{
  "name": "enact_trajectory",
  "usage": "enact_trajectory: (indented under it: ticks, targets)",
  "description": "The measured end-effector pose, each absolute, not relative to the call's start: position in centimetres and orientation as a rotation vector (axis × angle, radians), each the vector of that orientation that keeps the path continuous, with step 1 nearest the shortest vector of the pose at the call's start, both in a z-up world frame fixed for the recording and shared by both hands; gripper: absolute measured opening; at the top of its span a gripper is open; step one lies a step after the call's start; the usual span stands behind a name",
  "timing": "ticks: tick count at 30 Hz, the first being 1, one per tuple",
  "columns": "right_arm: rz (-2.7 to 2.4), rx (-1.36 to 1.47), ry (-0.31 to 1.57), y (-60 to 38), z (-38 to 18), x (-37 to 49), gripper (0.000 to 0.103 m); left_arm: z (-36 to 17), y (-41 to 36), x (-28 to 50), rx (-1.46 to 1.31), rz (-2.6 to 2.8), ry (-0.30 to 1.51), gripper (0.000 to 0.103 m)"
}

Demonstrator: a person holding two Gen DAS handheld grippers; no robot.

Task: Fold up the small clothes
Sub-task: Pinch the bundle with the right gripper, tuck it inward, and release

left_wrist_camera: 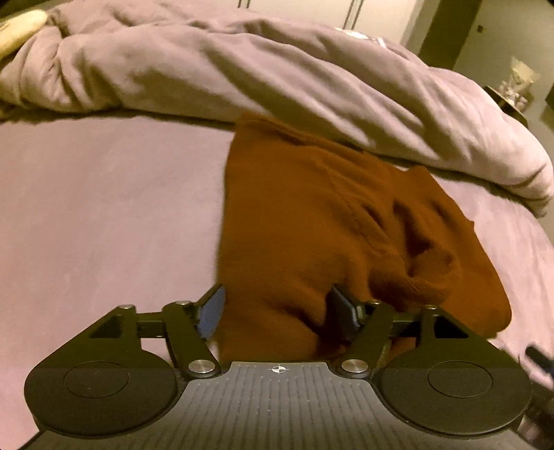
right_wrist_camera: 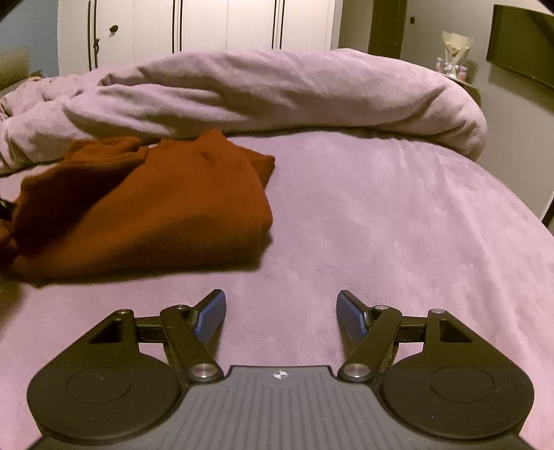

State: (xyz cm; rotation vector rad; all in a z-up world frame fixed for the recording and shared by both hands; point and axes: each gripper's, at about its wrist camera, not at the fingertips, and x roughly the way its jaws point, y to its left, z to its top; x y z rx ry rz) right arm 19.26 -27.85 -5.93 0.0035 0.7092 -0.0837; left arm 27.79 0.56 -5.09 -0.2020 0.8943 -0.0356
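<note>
A rust-brown knit garment (left_wrist_camera: 311,221) lies partly folded on the mauve bed sheet (left_wrist_camera: 104,214). My left gripper (left_wrist_camera: 278,313) is open, its fingers spread wide, and the near edge of the garment lies between them, draped over the right finger. In the right wrist view the same garment (right_wrist_camera: 145,211) lies at the left. My right gripper (right_wrist_camera: 281,316) is open and empty over bare sheet (right_wrist_camera: 381,225), to the right of the garment and apart from it.
A bunched mauve duvet (left_wrist_camera: 242,72) lies across the far side of the bed behind the garment and also shows in the right wrist view (right_wrist_camera: 277,93). White wardrobe doors (right_wrist_camera: 207,24) stand beyond. The bed edge falls away at the right (right_wrist_camera: 540,228).
</note>
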Motion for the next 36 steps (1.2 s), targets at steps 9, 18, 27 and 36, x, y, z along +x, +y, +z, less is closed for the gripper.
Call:
enact_trajectory:
  ticks: [9, 18, 27, 36]
  targets:
    - [0.204, 0.110, 0.604, -22.7, -0.2, 24.9, 0.069, -4.7, 5.3, 23.1, -0.268, 0.063, 0.865, 0.077]
    - [0.426, 0.376, 0.898, -17.5, -3.5, 33.6, 0.048, -5.8, 8.1, 20.8, -0.224, 0.145, 0.875, 0.080]
    - [0.449, 0.390, 0.856, -17.8, -3.8, 33.6, 0.015, -5.3, 6.8, 23.8, -0.244, 0.140, 0.823, 0.080]
    - [0.360, 0.249, 0.845, -19.7, -5.1, 33.4, 0.016, -7.8, 3.7, 27.3, -0.169, 0.113, 0.934, 0.074]
